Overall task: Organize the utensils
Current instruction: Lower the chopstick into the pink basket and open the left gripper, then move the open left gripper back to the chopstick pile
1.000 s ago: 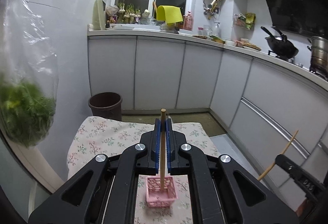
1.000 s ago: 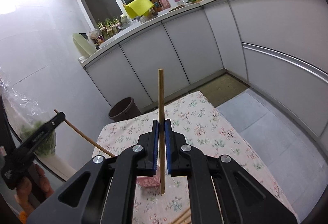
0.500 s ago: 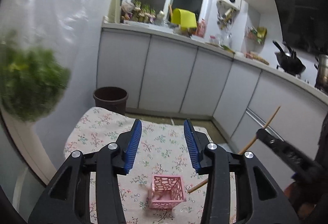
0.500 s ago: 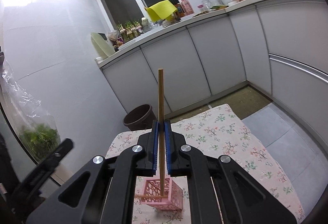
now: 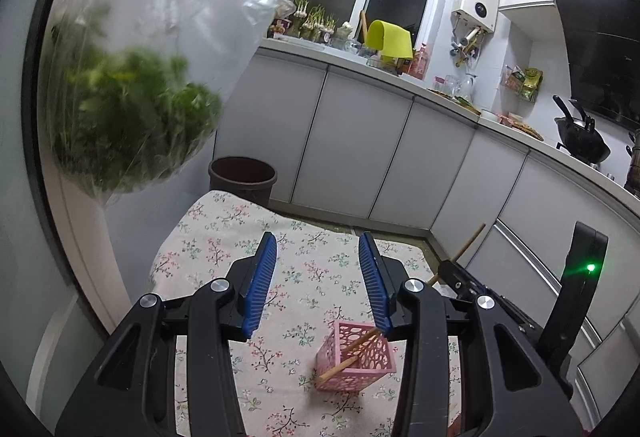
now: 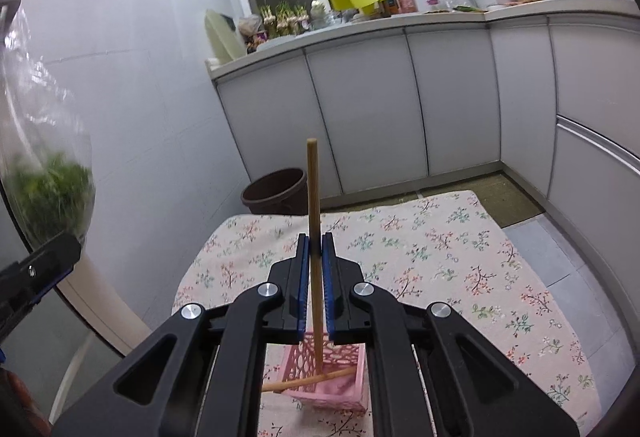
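Right wrist: right gripper clenched on upright chopstick, tip directly above pink basket. Left gripper released, empty; basket below-right of it, second chopstick lying slanted inside.

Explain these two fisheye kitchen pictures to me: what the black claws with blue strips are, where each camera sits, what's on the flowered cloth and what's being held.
There is no robot here. A person holds a two-finger gripper in each hand, and a camera on each one looks forward along its fingers, so each picture shows its own black claw from behind. The left gripper is open with nothing between its blue fingers. The right gripper is shut on an upright chopstick, its lower end over the pink basket. That basket stands on the flowered tablecloth, and another chopstick already lies slanted in it, one end poking over the rim.
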A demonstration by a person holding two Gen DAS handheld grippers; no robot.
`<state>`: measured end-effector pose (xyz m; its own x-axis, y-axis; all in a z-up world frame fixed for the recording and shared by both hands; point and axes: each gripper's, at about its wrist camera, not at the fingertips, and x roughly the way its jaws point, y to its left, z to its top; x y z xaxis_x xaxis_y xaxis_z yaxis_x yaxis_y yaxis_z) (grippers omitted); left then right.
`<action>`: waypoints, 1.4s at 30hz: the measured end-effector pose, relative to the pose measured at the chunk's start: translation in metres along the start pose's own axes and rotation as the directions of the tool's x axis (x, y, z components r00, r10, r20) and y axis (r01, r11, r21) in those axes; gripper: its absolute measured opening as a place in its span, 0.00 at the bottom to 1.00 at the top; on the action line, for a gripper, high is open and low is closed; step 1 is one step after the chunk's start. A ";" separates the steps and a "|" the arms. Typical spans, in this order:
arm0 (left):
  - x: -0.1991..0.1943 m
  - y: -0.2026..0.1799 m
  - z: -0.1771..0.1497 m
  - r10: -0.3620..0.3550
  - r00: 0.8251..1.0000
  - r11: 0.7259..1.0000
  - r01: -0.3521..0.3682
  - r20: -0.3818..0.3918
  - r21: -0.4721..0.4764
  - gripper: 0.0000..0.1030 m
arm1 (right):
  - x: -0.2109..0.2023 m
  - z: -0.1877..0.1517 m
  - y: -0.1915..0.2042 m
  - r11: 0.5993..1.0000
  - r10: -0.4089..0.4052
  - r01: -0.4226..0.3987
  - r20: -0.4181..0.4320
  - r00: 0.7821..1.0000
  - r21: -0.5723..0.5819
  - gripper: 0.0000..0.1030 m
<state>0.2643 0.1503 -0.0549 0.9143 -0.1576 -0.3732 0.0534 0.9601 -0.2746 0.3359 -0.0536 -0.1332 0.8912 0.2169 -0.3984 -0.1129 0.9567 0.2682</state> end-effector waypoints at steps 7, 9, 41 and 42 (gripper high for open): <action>-0.009 0.005 0.001 0.012 1.000 1.000 -0.012 -0.001 -0.009 0.40 | -0.029 0.003 -0.002 0.996 -0.083 0.084 0.050 0.995 -0.008 0.46; -0.012 0.002 0.000 0.011 1.000 1.000 -0.011 -0.001 0.000 0.47 | -0.040 0.002 -0.006 0.994 -0.105 0.106 0.068 0.992 -0.009 0.51; 0.067 -0.173 -0.177 0.043 0.711 0.773 0.421 -0.702 0.474 0.71 | -0.169 -0.130 -0.193 0.854 -0.442 0.510 -0.373 0.816 0.104 0.94; 0.079 -0.178 -0.190 0.091 0.680 0.754 0.431 -0.728 0.496 0.56 | -0.168 -0.129 -0.195 0.856 -0.427 0.502 -0.380 0.820 0.121 0.94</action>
<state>0.2507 -0.0770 -0.2040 0.3341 -0.1882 -0.9236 0.6331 0.7707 0.0720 0.1512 -0.2520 -0.2317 0.6122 -0.1573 -0.7749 0.4041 0.9046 0.1357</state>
